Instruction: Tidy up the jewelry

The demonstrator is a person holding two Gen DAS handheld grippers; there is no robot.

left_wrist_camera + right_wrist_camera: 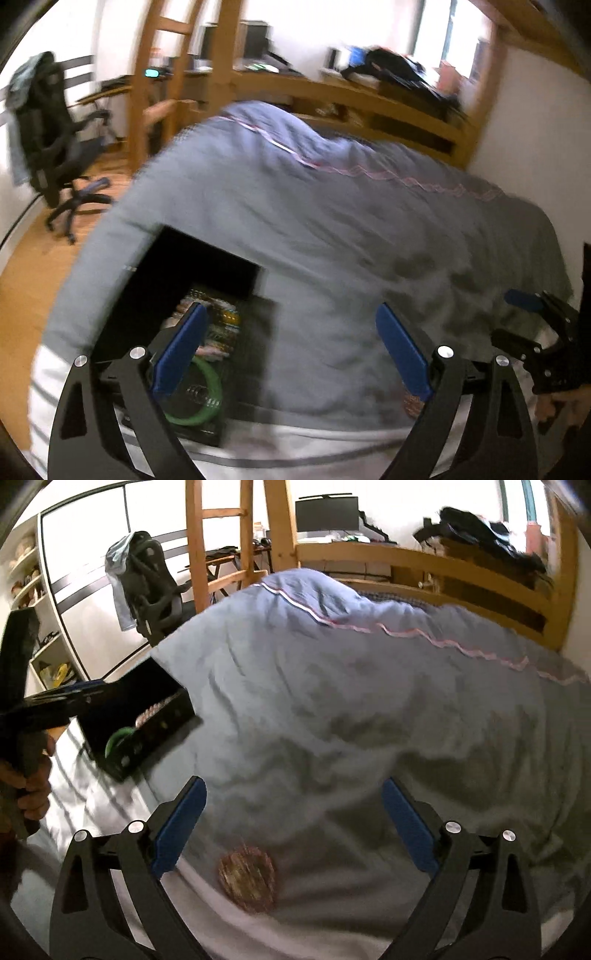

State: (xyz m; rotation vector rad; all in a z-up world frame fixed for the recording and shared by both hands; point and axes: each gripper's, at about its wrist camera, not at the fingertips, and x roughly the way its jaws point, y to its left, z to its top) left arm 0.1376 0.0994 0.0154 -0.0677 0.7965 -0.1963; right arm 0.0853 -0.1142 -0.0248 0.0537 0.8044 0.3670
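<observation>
Between the wide-open, empty right gripper (293, 823) fingers, one beaded bracelet (247, 877) lies on the grey duvet (369, 686). The left gripper (291, 349), equally spread and empty, hovers beside one black jewelry box (207, 295) holding one green bangle (207, 398).

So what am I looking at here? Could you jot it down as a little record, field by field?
setting: bedroom, grey-blue quilted duvet on a bed with a wooden frame
container: black rectangular jewelry box, lid open, holding beaded pieces and a green ring-shaped bangle
loose item: brownish round beaded bracelet lying on the duvet
left tool: open, empty, above the box's right side
right tool: open, empty, just above the bracelet
image quality: motion-blurred
</observation>
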